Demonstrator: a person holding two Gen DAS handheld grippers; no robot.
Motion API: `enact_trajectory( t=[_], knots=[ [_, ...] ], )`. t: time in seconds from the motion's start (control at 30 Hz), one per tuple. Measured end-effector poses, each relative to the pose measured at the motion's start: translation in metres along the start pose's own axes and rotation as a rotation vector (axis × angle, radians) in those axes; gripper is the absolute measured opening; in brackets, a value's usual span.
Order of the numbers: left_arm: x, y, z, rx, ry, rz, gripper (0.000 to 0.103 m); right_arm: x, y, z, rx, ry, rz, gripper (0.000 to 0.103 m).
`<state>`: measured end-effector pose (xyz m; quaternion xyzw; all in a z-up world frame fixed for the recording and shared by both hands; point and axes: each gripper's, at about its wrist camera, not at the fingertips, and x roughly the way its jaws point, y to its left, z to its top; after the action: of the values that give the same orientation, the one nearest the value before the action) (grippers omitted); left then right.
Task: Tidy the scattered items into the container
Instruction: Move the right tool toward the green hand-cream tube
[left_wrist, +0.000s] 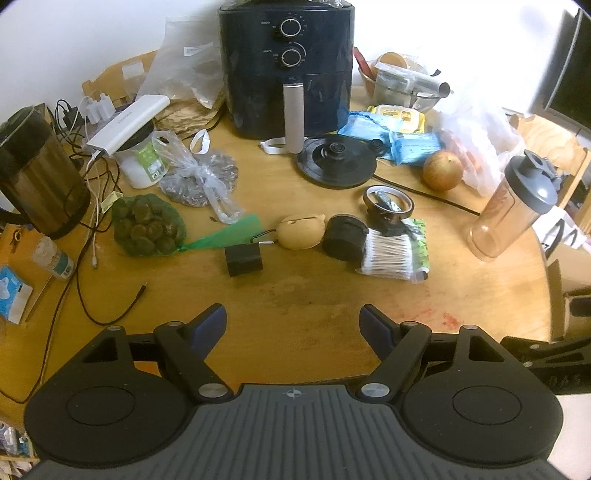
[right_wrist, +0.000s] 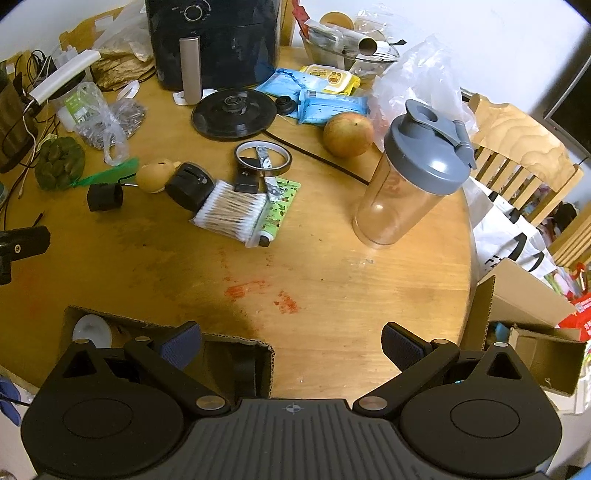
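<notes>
A round wooden table (left_wrist: 314, 291) fills the room's middle, crowded along its far half. At the back stands a dark air fryer (left_wrist: 286, 66), its grey handle pointing down toward a black kettle base (left_wrist: 337, 160). To the left a steel kettle (left_wrist: 37, 173) leans into view; on the right a clear shaker bottle (right_wrist: 410, 177) with a grey lid stands upright near the table edge, an apple (right_wrist: 348, 134) just behind it.

At the near edge sits an open cardboard box (right_wrist: 264, 363), partly under the right gripper (right_wrist: 291, 345), whose jaws stand apart over bare wood, holding nothing. The left gripper (left_wrist: 293, 325) hovers likewise, jaws wide and empty.

The scattered small items lie mid-table in a loose row: a green net bag of dark round things (left_wrist: 146, 225), a packet of cotton swabs (left_wrist: 388, 253) touching a round black case (left_wrist: 343, 238), a tan pouch (left_wrist: 301, 230) just beside that, a ring of tape (left_wrist: 388, 203), and a small black cube (left_wrist: 243, 260) nearest the left gripper.
</notes>
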<state>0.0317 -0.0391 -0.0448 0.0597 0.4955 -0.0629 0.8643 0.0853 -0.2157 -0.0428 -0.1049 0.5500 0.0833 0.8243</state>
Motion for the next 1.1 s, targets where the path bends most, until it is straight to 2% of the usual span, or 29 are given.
enact_trajectory(
  t=[0.3,0.77,1.1],
  knots=[
    [0.003,0.001,-0.006,-0.012,0.020,0.000,0.079,0.012,-0.011,0.005,-0.001,-0.020,0.005,0.103],
    [0.010,0.013,-0.026,-0.119,0.039,-0.075,0.079,0.045,-0.020,0.020,-0.016,-0.123,0.100,0.103],
    [0.014,0.019,-0.036,-0.178,0.057,-0.081,0.079,0.079,-0.022,0.034,-0.030,-0.161,0.123,0.103]
  ],
)
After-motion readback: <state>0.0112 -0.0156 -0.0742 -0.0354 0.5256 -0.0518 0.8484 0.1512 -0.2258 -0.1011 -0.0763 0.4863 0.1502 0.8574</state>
